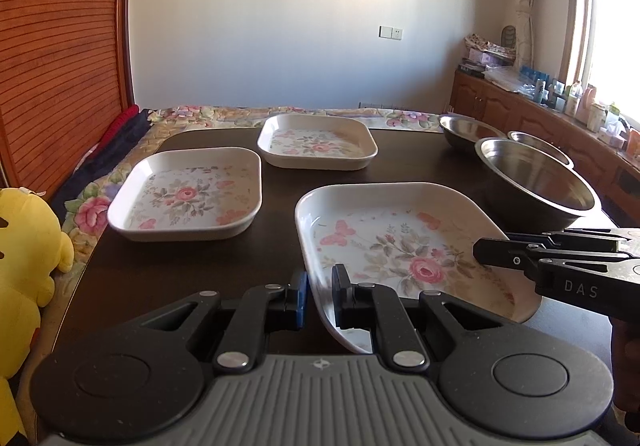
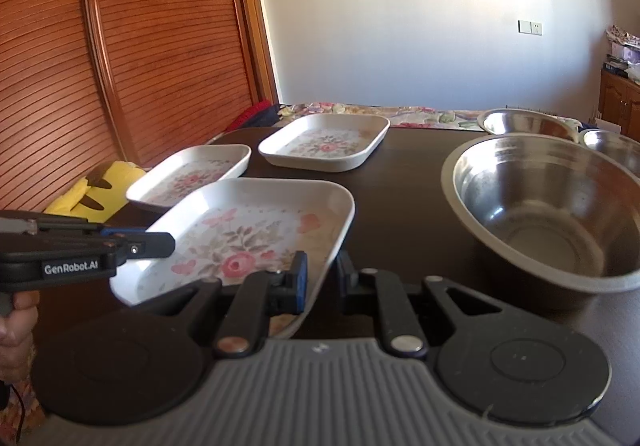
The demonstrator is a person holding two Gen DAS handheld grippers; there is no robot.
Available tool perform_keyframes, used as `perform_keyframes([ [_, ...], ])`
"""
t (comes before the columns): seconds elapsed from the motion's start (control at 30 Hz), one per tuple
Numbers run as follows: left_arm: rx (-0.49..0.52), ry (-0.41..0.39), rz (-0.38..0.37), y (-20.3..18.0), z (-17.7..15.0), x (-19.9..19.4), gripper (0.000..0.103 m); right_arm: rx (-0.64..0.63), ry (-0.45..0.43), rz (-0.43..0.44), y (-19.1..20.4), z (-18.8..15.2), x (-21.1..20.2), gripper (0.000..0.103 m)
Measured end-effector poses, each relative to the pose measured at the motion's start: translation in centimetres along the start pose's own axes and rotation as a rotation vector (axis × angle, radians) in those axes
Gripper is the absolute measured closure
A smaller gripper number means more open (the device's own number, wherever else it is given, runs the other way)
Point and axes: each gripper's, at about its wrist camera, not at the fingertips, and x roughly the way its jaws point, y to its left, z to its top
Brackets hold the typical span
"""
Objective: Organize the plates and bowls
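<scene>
Both the left gripper point(image 1: 319, 296) and right gripper point(image 2: 322, 280) had jaws clamped on the near plate's point(image 1: 400, 242) rims, lifting it above the table point(image 1: 280, 181); next, stacking it squarely onto another plate point(image 1: 186, 195).

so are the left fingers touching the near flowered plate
Touching: the left wrist view shows the left gripper with its fingers clamped on the near plate rim, one either side.

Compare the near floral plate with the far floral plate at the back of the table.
The near plate is clamped at its rim by both grippers, left gripper and right gripper, and tilted; the far plate lies flat and untouched on the table. Both are white, square, rose-patterned.
</scene>
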Motion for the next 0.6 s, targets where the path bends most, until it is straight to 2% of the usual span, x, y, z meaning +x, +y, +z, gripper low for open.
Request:
perform_keyframes([
  [0.6,0.035,-0.004,0.022,-1.2,-1.9,-3.0,0.089,-0.008,-0.008,0.015,0.8,-2.7,-3.0,0.086],
])
